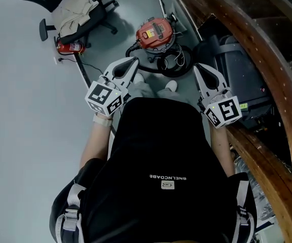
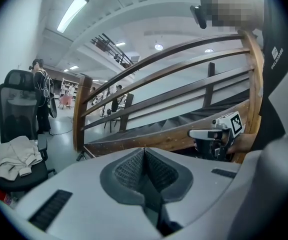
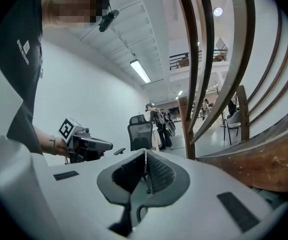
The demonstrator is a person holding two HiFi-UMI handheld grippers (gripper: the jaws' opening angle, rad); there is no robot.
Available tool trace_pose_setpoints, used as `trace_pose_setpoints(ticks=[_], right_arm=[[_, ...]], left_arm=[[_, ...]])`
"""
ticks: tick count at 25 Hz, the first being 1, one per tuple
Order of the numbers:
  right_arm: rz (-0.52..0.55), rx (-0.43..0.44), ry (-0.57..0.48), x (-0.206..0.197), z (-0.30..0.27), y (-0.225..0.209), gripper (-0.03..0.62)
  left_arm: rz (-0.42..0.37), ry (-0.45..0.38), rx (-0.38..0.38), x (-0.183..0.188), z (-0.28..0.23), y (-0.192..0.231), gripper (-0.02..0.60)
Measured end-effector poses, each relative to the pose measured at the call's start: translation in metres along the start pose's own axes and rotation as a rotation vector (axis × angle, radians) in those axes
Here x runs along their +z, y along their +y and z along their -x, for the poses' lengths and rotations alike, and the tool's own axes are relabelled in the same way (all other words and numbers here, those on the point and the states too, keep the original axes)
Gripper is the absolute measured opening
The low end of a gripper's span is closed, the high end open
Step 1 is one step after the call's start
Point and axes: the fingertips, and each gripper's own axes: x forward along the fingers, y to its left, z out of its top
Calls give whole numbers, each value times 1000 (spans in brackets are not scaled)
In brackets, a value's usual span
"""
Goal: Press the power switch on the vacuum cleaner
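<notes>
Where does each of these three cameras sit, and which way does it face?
Head view: on the person's head, facing down at the vacuum cleaner; shows black shirt, left gripper, right gripper.
Left gripper view: on the left gripper, looking along its shut jaws toward the wooden railing; shows the right gripper.
Right gripper view: on the right gripper, looking along its shut jaws toward an office chair; shows the left gripper.
Shared: all three show the wooden railing.

Bare grey floor (image 1: 19,135) lies open leftward. A curved brown wooden railing (image 1: 247,49) walls the right; a coiled black hose (image 1: 158,71) lies before the round red vacuum cleaner (image 1: 155,33).
</notes>
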Motion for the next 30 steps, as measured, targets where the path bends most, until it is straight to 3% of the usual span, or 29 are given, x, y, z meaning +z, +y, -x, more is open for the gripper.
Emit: trace_pose_setpoints(ticks=[9, 14, 19, 23, 30], right_arm=[[-48, -89, 22, 2, -24, -12, 29], [-72, -146, 45, 2, -43, -15, 29], [-99, -198, 56, 3, -61, -17, 29], [-110, -248, 65, 5, -70, -16, 29], [-140, -312, 114, -6, -78, -13, 29]], left_arm=[[-11, 37, -103, 11, -44, 40, 15], [-61, 110, -152, 2, -68, 73, 15], [-111, 189, -217, -22, -89, 98, 15], [-106, 247, -242, -49, -106, 116, 15], [-120, 361, -229, -108, -147, 164, 15]])
